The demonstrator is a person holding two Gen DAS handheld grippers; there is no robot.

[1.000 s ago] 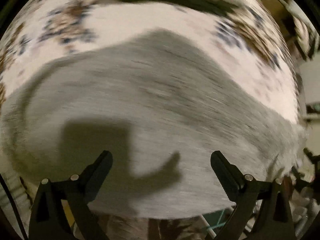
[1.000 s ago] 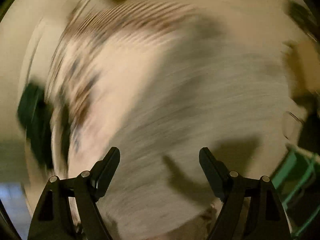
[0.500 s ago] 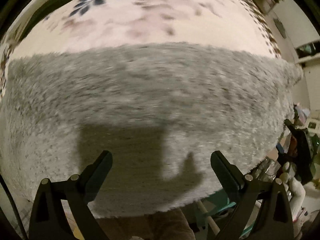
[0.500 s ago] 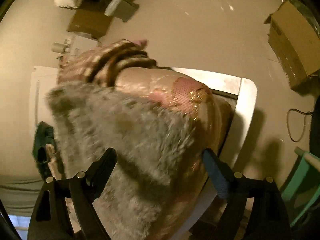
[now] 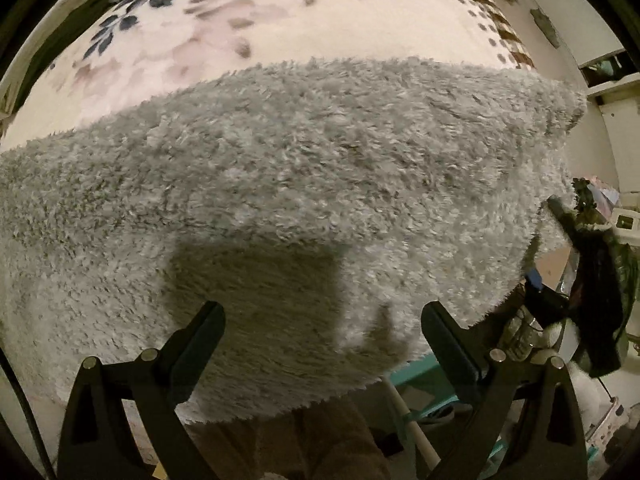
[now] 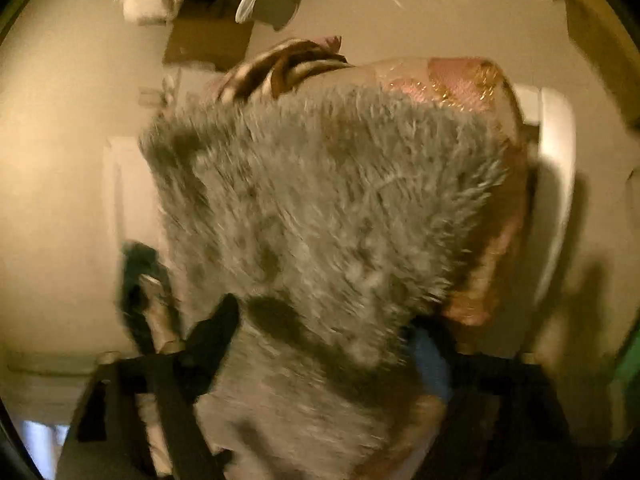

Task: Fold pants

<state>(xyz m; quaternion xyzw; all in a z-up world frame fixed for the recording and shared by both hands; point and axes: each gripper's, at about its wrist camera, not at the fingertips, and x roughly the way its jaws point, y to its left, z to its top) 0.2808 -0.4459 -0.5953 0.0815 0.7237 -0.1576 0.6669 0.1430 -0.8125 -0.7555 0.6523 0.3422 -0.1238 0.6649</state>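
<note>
The grey fluffy pants (image 5: pixel 312 184) lie spread on a cream flowered bedspread (image 5: pixel 280 20) and reach past its near edge. My left gripper (image 5: pixel 322 340) is open and empty just above the pants' near part, its shadow falling on the fleece. In the right wrist view the same grey pants (image 6: pixel 320 216) hang over the end of the bed, blurred. My right gripper (image 6: pixel 324 344) is open, its jaws wide on either side of the fleece, and holds nothing. My right gripper's body shows at the left wrist view's right edge (image 5: pixel 592 280).
A pink and gold quilt (image 6: pixel 468 80) and a brown striped blanket (image 6: pixel 288 60) lie under the pants. A white bed frame (image 6: pixel 556 200) runs at the right. Cardboard boxes (image 6: pixel 208 40) stand on the beige floor. A teal stand (image 5: pixel 412 376) is below the bed edge.
Both views were sweeping and blurred a second ago. The left view has settled over the pants. The right gripper has swung out to the bed's end and moved closer to the fleece.
</note>
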